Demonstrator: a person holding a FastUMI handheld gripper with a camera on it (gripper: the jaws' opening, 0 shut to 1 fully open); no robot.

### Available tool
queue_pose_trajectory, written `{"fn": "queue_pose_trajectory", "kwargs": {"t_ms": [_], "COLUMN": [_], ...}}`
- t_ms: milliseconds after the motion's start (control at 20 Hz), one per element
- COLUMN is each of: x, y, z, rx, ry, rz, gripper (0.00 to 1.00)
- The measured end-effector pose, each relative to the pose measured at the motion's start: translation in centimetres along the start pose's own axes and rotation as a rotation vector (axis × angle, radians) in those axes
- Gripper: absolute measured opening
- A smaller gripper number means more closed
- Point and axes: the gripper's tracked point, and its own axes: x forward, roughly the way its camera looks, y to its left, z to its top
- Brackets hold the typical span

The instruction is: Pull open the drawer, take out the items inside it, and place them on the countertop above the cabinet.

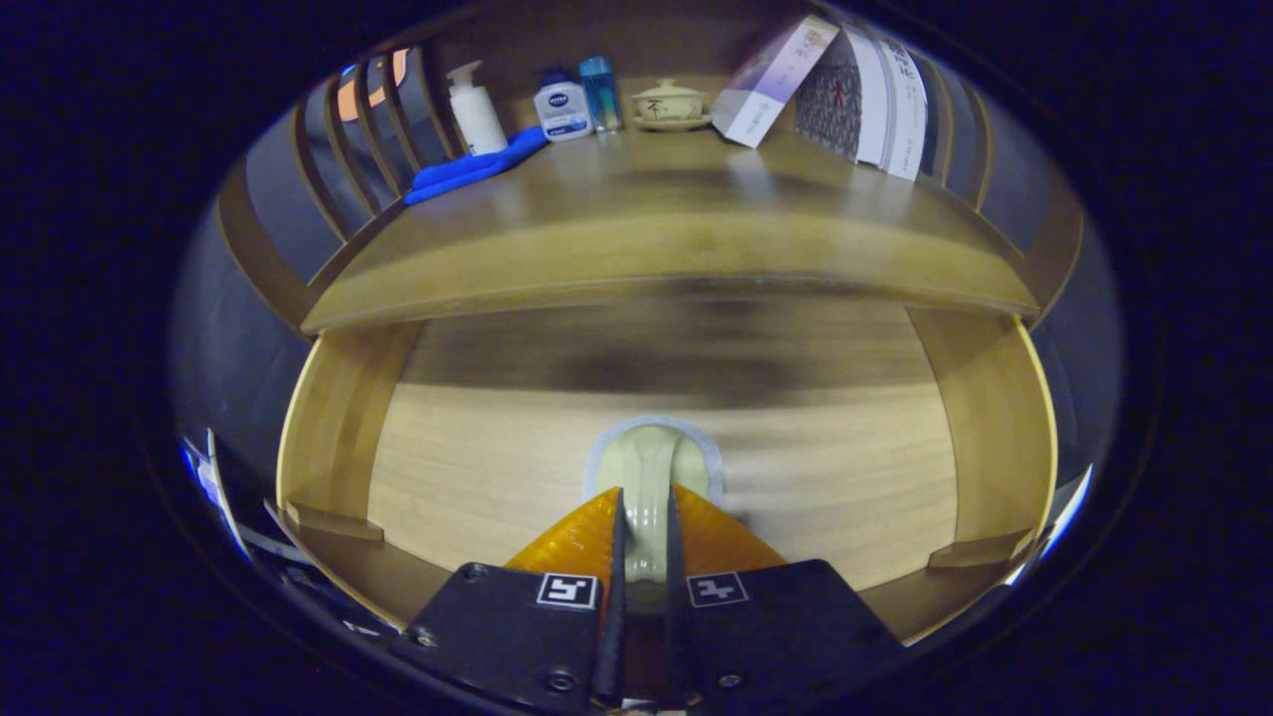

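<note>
Glazed handle [646, 487] on the drawer [557, 467] front, below the countertop [636, 229], sits clamped between my gripper [644, 517] fingers. It looks slick; I judge a crooked pull could slip off or jam the drawer.

The wooden countertop [636, 209] lies bare across its front, its back edge crowded by white bottles [475, 109], blue cloth [467, 171], lidded cup [669, 102] and leaning books [845, 85].
</note>
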Motion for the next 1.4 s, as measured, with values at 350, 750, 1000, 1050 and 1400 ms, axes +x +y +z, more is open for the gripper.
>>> {"fn": "queue_pose_trajectory", "kwargs": {"t_ms": [350, 750, 1000, 1050, 1400], "x": [-3.4, -9.5, -11.1, -11.3, -9.9], "y": [0.2, 2.4, 2.1, 2.0, 1.6], "z": [1.4, 4.9, 8.5, 9.3, 14.6], "rx": [-0.019, -0.055, -0.055, -0.053, -0.029], "ry": [-0.056, -0.159, -0.213, -0.222, -0.218], "rz": [0.008, 0.082, 0.07, 0.065, 0.044], "gripper": [0.2, 0.2, 0.2, 0.2, 0.2]}}
